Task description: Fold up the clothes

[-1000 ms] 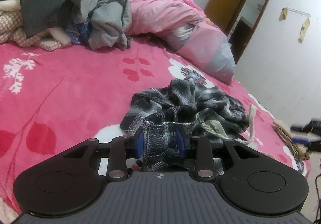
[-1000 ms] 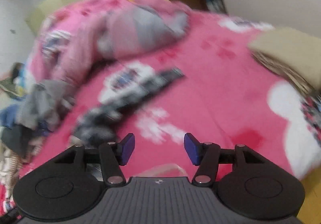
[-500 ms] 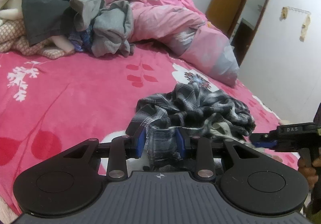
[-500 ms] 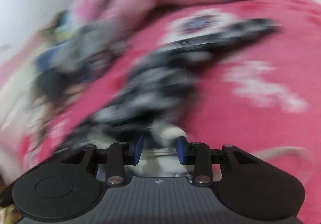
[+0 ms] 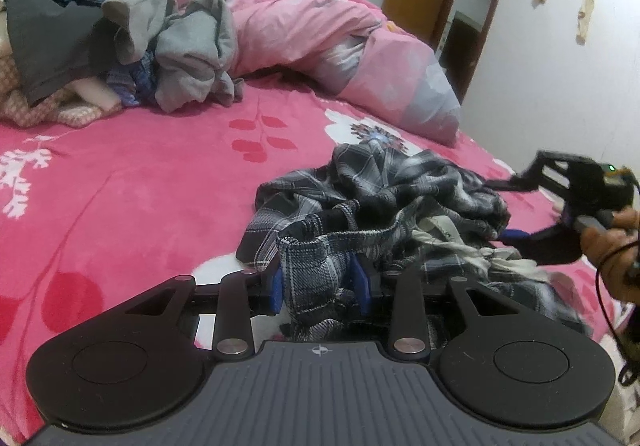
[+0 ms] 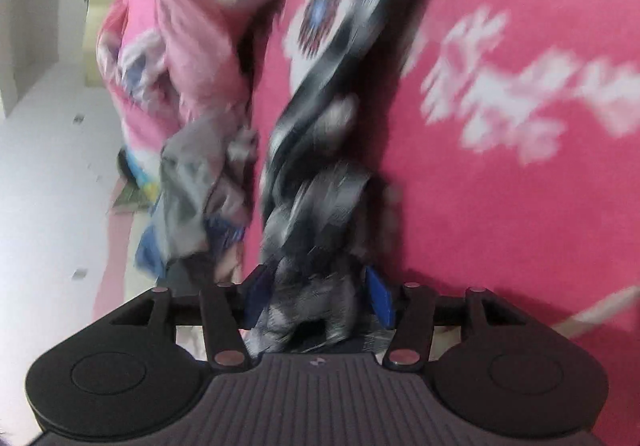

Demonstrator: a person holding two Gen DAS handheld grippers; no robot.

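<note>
On my left wrist view the bed [image 5: 120, 206] lies open across the left and centre of the frame: bare pink sheet, nothing to catch on. Along the upper left a heap of clothes [image 5: 132, 46] blocks the way, and the bunched pink quilt [image 5: 320, 26] walls off the upper middle. Straight ahead the crumpled plaid garment [image 5: 400, 186] fills the lower centre. My right claw [image 5: 508, 206] comes in at the right edge, against that garment. In the right wrist view, blurred, bare sheet lies to the right.
</note>
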